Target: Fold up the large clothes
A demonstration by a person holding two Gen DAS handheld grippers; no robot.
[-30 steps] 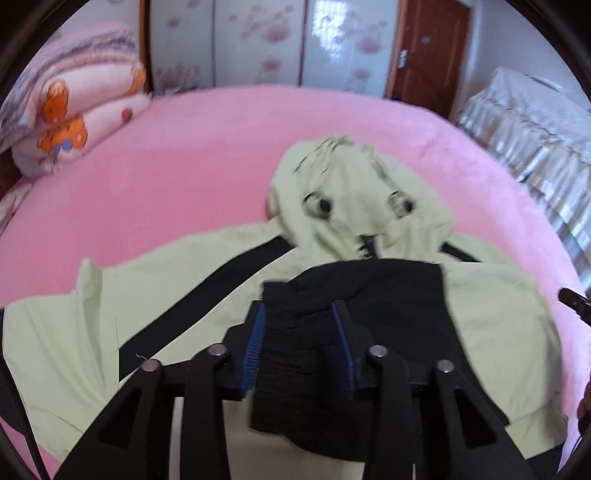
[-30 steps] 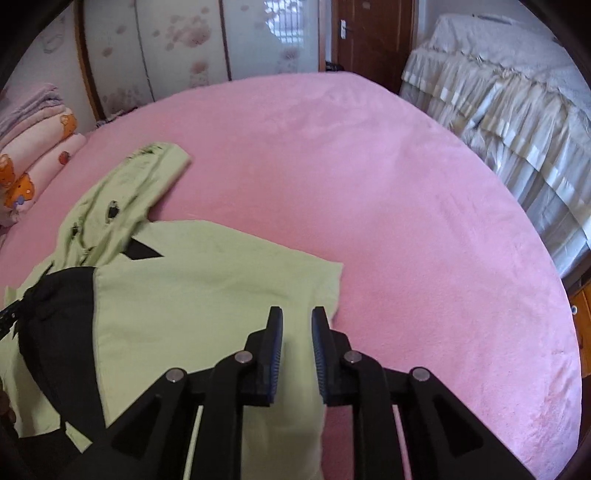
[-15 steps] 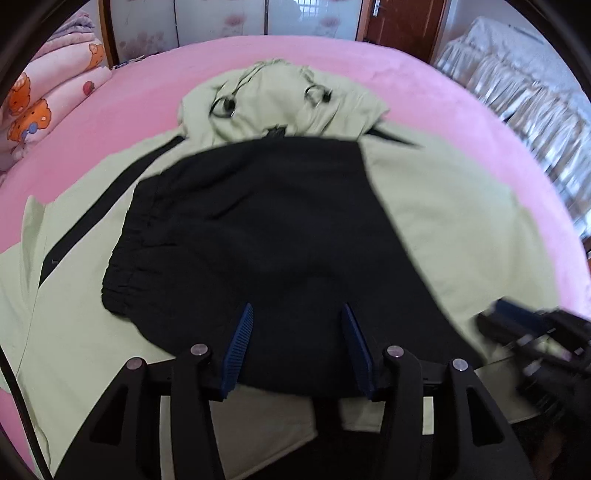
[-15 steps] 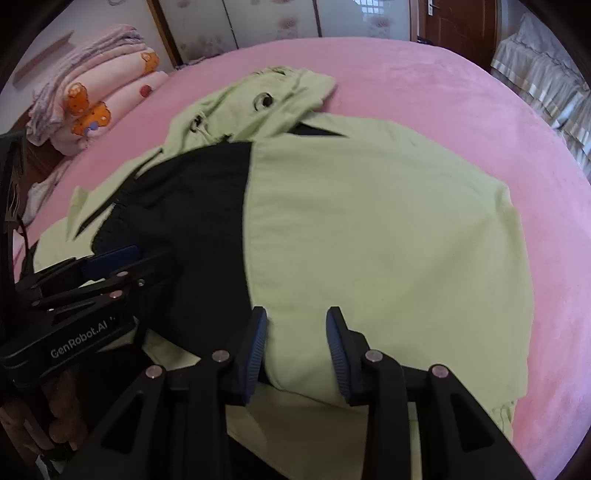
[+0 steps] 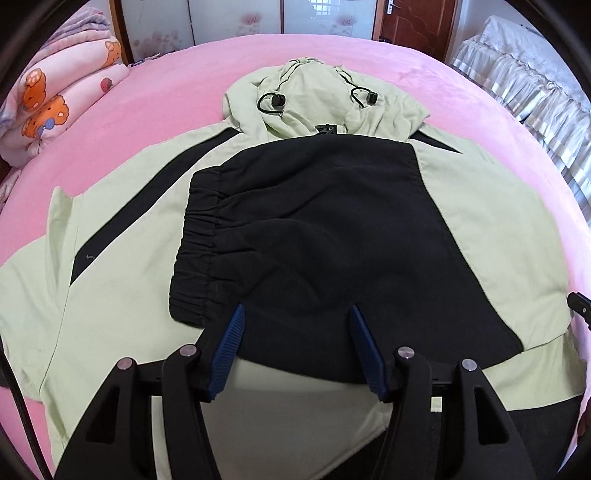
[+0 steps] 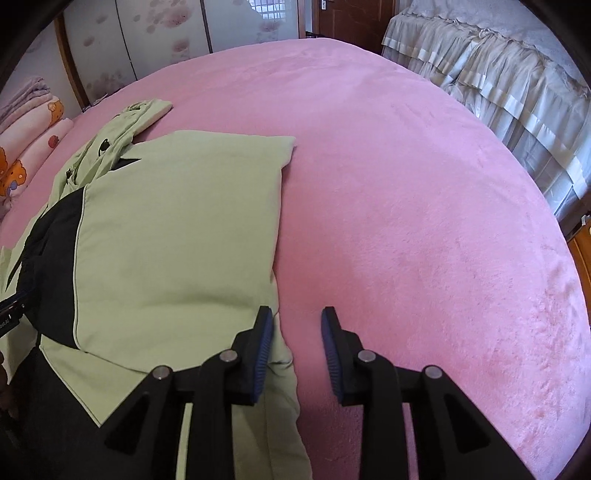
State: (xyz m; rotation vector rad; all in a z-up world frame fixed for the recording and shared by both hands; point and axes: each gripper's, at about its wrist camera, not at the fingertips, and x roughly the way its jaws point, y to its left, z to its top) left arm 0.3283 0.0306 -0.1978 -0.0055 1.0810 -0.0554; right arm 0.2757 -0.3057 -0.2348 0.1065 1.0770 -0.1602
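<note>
Change: both grippers have let go and drawn back; the left one, which a second ago pinched the black fabric, now stands spread above it, and the right one has swung off the jacket toward the bare bedspread.
Left gripper [image 5: 297, 345]: jaws wide apart, holding nothing, blue-padded fingers [image 5: 229, 345] poised over the near edge of the black sleeve.
Right gripper [image 6: 295, 345]: jaws spread and empty; its left finger hangs over the jacket's right edge, its right finger over the pink cover.
Black sleeve [image 5: 314, 236]: folded across the middle of the jacket, elastic cuff [image 5: 195, 243] gathered at the left, lying flat.
Jacket [image 5: 110, 288]: pale green with black panels, spread front-up on the bed, the other sleeve reaching out to the left; from the right wrist view its right side [image 6: 177, 229] shows folded inward with a straight edge.
Hood [image 5: 317, 99]: at the far end of the jacket, crumpled, with two black drawcord loops [image 5: 271, 103] lying on it.
Bedspread [image 6: 406, 184]: pink, plush, under everything.
Folded blankets [image 5: 62, 103]: stacked at the far left, pink with orange bear prints.
Second bed [image 6: 498, 74]: far right, with a pale frilled cover.
Wardrobe doors [image 5: 236, 18]: behind the bed, flower-patterned, beside a brown door [image 5: 417, 22].
</note>
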